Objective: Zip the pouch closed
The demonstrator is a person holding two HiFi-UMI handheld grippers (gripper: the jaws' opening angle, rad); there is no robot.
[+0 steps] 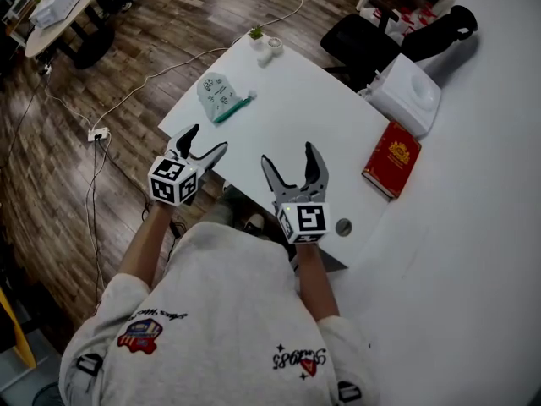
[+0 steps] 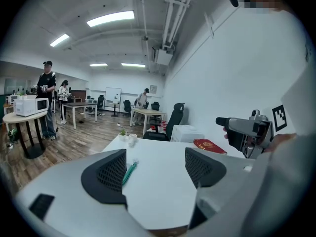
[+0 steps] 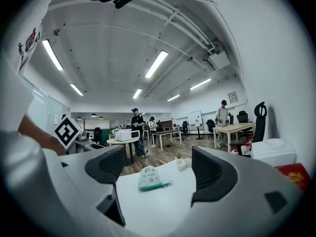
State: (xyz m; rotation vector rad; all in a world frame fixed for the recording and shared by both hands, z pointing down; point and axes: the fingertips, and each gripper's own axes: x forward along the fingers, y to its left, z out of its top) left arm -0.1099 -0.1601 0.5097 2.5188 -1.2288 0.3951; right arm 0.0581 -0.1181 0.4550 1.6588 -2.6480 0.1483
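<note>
While both grippers hover over the near edge of the white desk (image 1: 296, 117), neither touches anything on it. The left gripper (image 1: 208, 139) has its jaws spread wide, with only bare desk surface between them. The right gripper (image 1: 290, 155) likewise shows its jaws spread apart and empty, pointing across the desk.

The pouch (image 1: 221, 96) lies flat toward the far left part of the desk, well apart from both grippers. It is pale with a small printed pattern, and a teal zipper edge runs along its near side. Whether the zipper is open or closed cannot be made out.

A red book (image 1: 391, 159) lies near the right edge of the desk, with a white box (image 1: 407, 93) beyond it. A small potted plant (image 1: 255, 34) stands at the far corner.
</note>
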